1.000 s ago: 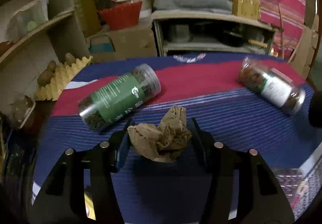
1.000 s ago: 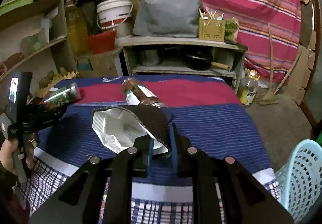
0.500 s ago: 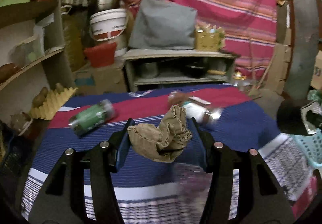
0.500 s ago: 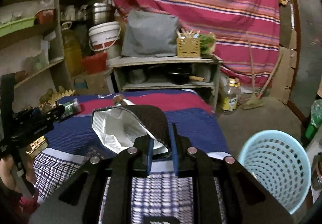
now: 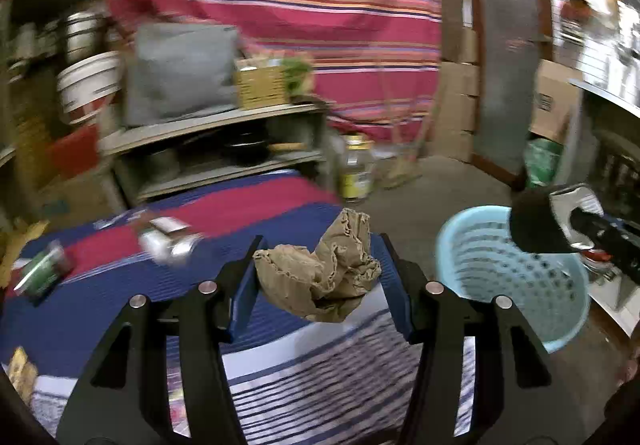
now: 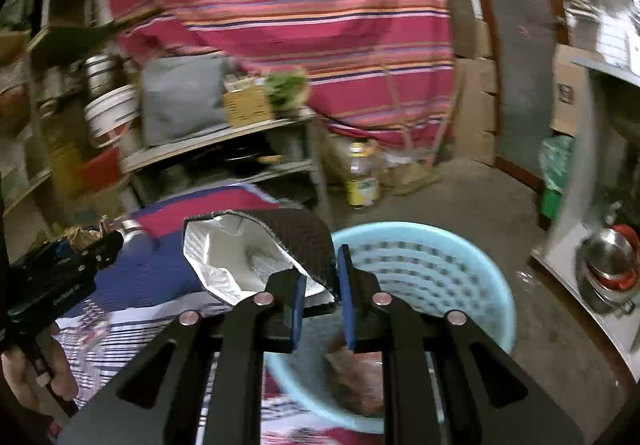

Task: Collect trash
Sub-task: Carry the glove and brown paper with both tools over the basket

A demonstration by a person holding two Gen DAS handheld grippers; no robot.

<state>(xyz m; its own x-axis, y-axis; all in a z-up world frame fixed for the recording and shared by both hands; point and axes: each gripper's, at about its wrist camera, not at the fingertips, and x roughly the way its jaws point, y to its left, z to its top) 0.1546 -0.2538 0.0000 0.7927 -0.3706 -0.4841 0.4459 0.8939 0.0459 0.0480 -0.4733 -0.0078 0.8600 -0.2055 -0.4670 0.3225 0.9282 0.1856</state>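
Both tongs are swinging off the table toward the blue basket (image 6: 472, 269), now just beyond the right gripper (image 6: 322, 299), clamped on a light, floppy pouch (image 6: 256, 245). Left gripper (image 5: 320, 277) is squeezing soft crumpled paper (image 5: 320, 277) mid-bulk.

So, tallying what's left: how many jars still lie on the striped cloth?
2: a green-labelled jar near the left edge, a white-labelled one mid-cloth. Blur may hide others.
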